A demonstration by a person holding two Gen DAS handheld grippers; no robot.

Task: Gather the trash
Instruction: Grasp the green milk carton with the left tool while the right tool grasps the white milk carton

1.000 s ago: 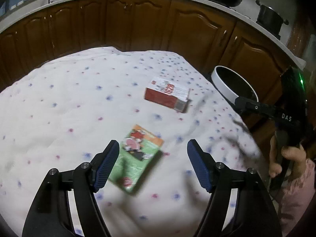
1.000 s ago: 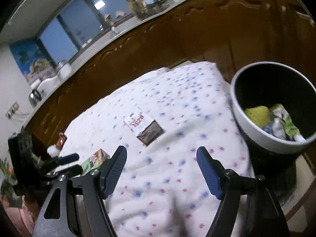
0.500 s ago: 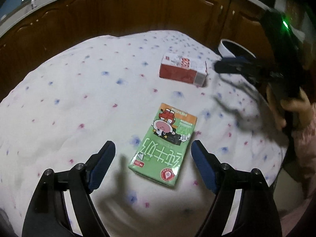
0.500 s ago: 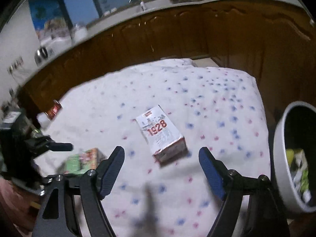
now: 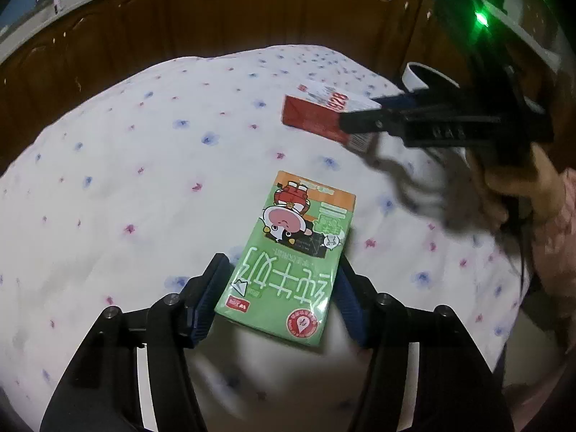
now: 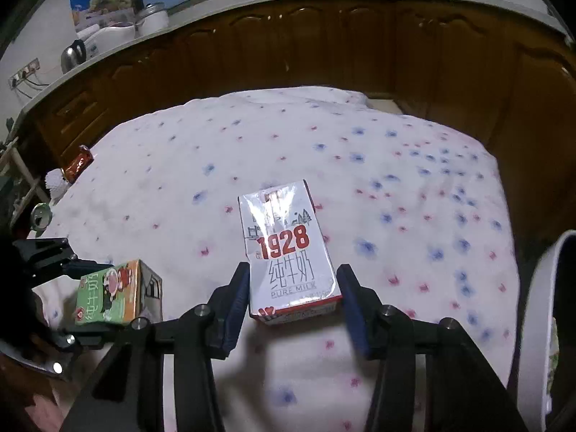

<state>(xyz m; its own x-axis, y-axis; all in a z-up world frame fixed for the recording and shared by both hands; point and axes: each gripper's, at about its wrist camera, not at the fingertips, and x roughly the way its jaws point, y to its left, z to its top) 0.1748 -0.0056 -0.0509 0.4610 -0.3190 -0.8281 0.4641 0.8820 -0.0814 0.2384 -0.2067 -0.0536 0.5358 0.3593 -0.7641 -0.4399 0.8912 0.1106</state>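
Note:
A green milk carton (image 5: 291,266) lies flat on the flower-print cloth. My left gripper (image 5: 282,302) straddles its near end with the jaws open, a blue pad close to each side. A white and red "1928" milk carton (image 6: 288,259) lies flat further right; it also shows in the left wrist view (image 5: 324,113). My right gripper (image 6: 293,306) straddles its near end, jaws open, with small gaps at both sides. The green carton (image 6: 111,293) and the left gripper show at the left of the right wrist view.
A white trash bin (image 6: 543,324) with a dark inside stands off the table's right edge; its rim shows in the left wrist view (image 5: 414,75). Brown cabinets (image 6: 324,54) ring the table. A red packet (image 6: 77,163) and a white object (image 6: 54,183) lie at the far left edge.
Both grippers have moved forward and down. The left now has the green carton between its fingers and the right has the 1928 carton between its fingers. Both jaws have narrowed.

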